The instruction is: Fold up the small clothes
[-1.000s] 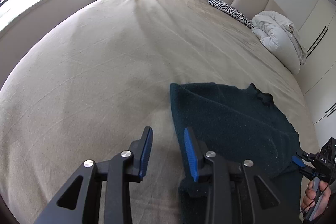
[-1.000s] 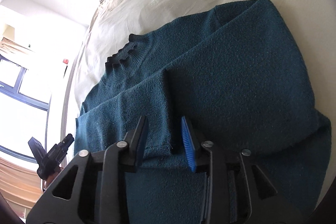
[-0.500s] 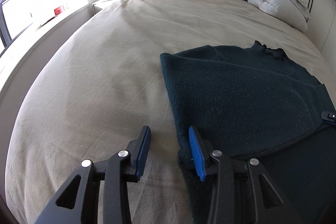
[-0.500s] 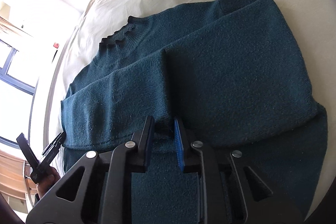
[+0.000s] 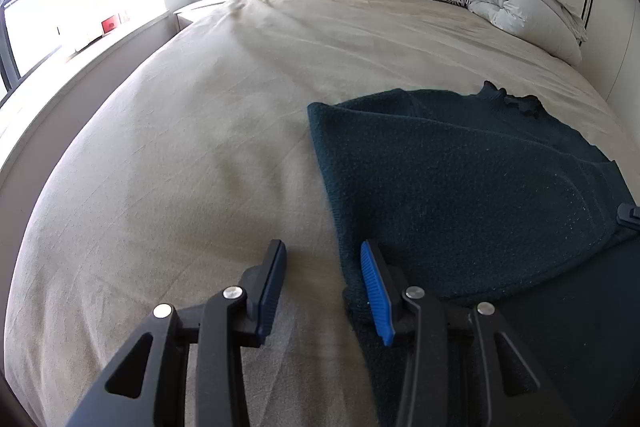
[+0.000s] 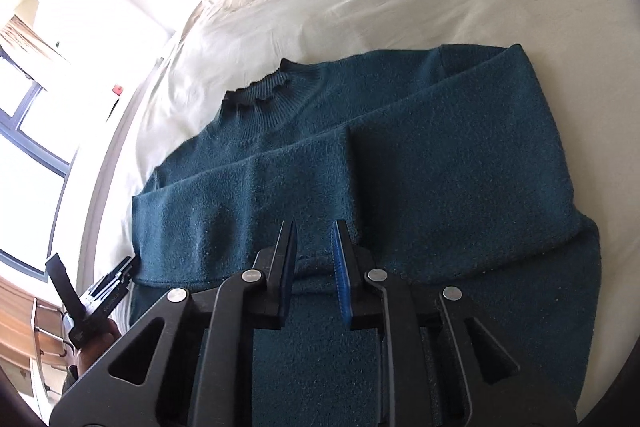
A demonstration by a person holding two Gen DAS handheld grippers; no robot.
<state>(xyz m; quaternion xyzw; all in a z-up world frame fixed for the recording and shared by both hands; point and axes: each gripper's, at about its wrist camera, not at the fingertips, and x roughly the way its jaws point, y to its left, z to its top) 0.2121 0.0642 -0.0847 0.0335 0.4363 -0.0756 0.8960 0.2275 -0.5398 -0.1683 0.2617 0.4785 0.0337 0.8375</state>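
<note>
While both sleeves already lie folded across its front, the sweater [image 6: 400, 163] rests flat on the bed [image 5: 200, 147], collar [image 6: 260, 93] toward twelve o'clock in the right wrist view, hem toward six.

Item: sweater, dark teal knit, fuzzy surface, ribbed wavy collar. Sleeve cuffs meet near the middle of the chest; side edges straight.

Change noted: the right gripper [image 6: 314, 259], spread a second ago, has narrowed over the sleeve cuff and just eased slightly apart; a small gap shows between its jaws, with cloth below and no clear pinch. The left gripper [image 5: 322, 287] has widened; its jaws stand spread astride the sweater's edge at five o'clock in its view, one finger over bare sheet, one over knit, pinching nothing. That view has also rolled level.

Judgement: sleeve folding looks finished; both tools appear to be setting up at the lower part for the fold toward the collar.
</note>
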